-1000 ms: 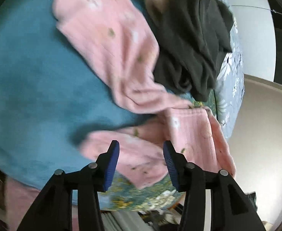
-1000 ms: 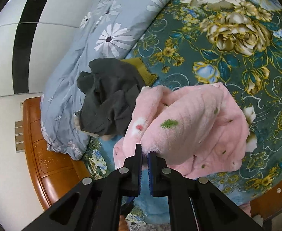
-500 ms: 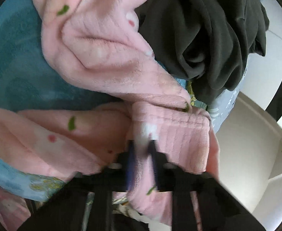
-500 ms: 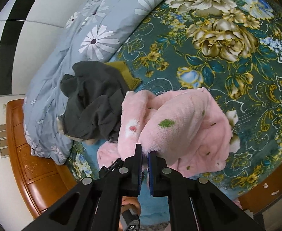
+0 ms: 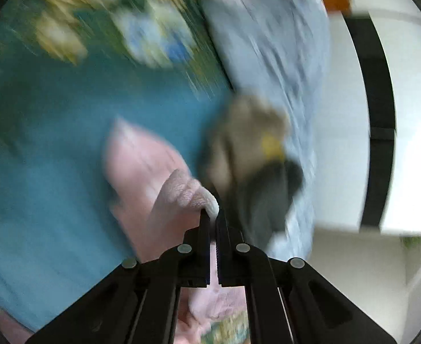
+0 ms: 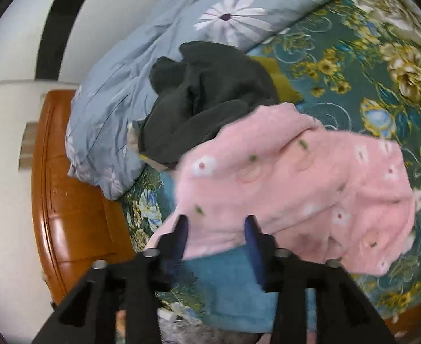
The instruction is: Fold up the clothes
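Since half a second ago: right gripper gone from pinched on the pink fleece to jaws spread wide, cloth let go; left gripper now lifted clear of the pile with a fold of the fleece carried up in its closed jaws; left view heavily smeared by motion.

One bedspread, dark teal, printed with large gold and cream flowers, filling most of the right view.
One quilt, pale blue with white daisies, bunched along the bedspread's far side, against a white wall with one black stripe.
One bed frame, glossy orange-brown wood, bordering the mattress on the left of the right view.
One teal cloth, plain, spread flat beneath the clothes; front edge visible between the right gripper's fingers.
One pink fleece garment: plush, scattered with small white flowers and green leaf marks, lying crumpled partly over the teal cloth and partly over the bedspread, near edge between the spread right jaws, apart from both pads. In the left view, one thick ribbed edge humped up and clamped at the fingertips, the rest hanging below, blurred.
One dark grey garment, heaped, touching the pink fleece's far edge and resting against the quilt.
One mustard-yellow piece, mostly hidden under the grey heap; kind not discernible.
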### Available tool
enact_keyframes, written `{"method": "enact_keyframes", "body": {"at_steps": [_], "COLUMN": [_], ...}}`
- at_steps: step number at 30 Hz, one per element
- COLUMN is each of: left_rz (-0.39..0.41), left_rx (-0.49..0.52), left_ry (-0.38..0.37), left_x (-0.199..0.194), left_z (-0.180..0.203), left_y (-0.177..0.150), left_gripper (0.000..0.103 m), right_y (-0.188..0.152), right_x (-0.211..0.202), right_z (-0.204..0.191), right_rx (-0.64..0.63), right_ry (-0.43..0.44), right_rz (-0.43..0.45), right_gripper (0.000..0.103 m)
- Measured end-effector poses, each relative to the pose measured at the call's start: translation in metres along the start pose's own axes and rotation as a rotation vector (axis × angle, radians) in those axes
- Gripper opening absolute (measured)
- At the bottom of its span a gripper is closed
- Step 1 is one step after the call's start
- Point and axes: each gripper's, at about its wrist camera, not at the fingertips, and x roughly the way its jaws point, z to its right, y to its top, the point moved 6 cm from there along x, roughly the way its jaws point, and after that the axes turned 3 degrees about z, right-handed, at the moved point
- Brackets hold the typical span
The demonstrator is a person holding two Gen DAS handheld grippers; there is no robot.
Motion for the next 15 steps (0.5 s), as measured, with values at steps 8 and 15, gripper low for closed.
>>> {"method": "enact_keyframes", "body": {"at_steps": [8, 15], "left_rz": [0.129, 0.087], "left_rx": [-0.120, -0.043], "left_ry": [0.202, 0.276], "left_x": [-0.066, -0.062], "left_z": [-0.093, -0.083], "left_y": [0.088, 0.100], "left_gripper": [0.002, 0.002], "right_y": [-0.052, -0.095], "right_x": [0.028, 0.046], "right_z": [0.112, 0.233], "right_rx": [0.070, 0.324], "right_ry": [-0.226, -0.322], "right_rz": [-0.059, -0.014], "right_gripper": [0.046, 0.046]}}
